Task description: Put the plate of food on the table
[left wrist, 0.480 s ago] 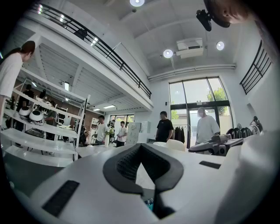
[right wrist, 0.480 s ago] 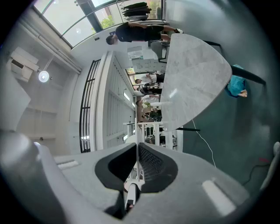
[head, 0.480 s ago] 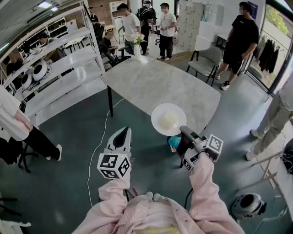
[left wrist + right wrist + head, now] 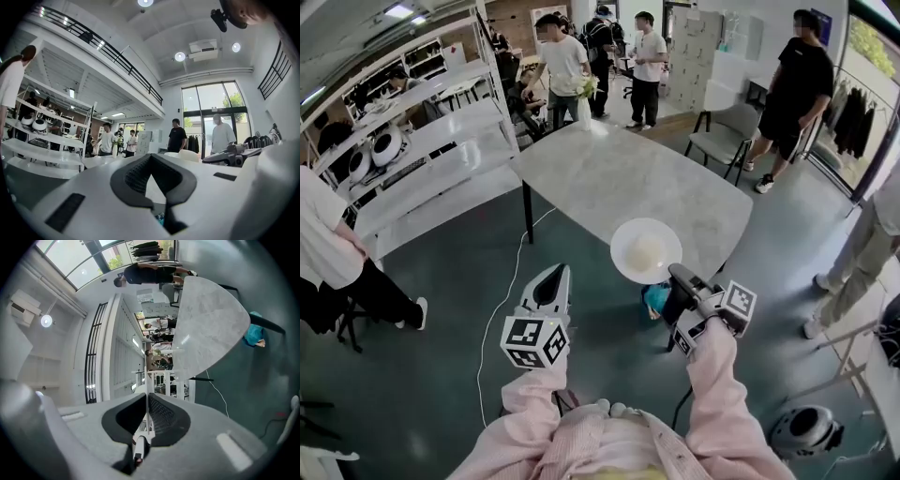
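Bright, even feed here: daylight pours through the tall windows (image 4: 206,101) and the ceiling spots (image 4: 180,56) flare white. From the head view the plate (image 4: 621,246) is almost blown out, and shadows on the floor (image 4: 441,375) are faint. Both gripper views bend hard into black corners, and I'm getting a soft, unfocused foreground.

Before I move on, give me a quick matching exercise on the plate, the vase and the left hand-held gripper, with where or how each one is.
1 plate of food
2 vase of flowers
3 left hand-held gripper

A far end of the table
B shut, nothing in it
C rim pinched by the right hand-held gripper

Pairs: 1-C, 2-A, 3-B.
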`<state>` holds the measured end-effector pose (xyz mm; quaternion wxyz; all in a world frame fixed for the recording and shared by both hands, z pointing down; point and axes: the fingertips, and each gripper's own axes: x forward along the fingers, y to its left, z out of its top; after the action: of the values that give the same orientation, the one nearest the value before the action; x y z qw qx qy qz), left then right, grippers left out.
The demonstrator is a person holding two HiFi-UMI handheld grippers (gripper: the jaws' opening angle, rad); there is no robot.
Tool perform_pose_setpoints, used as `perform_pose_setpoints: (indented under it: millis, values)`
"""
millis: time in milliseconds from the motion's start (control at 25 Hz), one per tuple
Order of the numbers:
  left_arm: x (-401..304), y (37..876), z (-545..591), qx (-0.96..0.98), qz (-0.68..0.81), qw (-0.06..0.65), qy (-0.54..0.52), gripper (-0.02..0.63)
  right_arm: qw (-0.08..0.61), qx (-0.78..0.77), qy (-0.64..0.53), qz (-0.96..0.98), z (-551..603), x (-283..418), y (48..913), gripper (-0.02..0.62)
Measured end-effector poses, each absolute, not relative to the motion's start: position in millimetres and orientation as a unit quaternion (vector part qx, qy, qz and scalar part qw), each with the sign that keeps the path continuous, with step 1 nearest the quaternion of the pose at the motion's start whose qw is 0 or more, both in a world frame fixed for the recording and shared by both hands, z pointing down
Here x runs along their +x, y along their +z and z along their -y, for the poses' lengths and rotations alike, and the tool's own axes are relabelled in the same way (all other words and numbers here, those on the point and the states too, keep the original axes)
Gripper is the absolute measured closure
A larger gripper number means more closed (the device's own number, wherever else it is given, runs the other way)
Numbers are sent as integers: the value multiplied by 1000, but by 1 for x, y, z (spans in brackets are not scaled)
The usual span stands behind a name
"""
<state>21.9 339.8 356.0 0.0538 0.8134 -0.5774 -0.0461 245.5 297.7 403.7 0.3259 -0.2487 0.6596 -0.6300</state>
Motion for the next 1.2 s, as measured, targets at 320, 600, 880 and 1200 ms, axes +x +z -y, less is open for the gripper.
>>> perform_pose_setpoints:
  millis: [320,600,880,1200]
  values:
    - [34,366,-342,810,581,60,-48,607,317,-250,-634,-659,-292,250,414,577]
    - [41,369,-325,804,588,67,-48,607,324,-237,-642,-653,-271,252,418,577]
    - [26,376,-277,807,584,71,-44,607,323,-239,-644,-651,-224,233,424,577]
    - [-25,380,-176,816,572,79,-39,607,325,-249,-644,-646,-132,180,430,577]
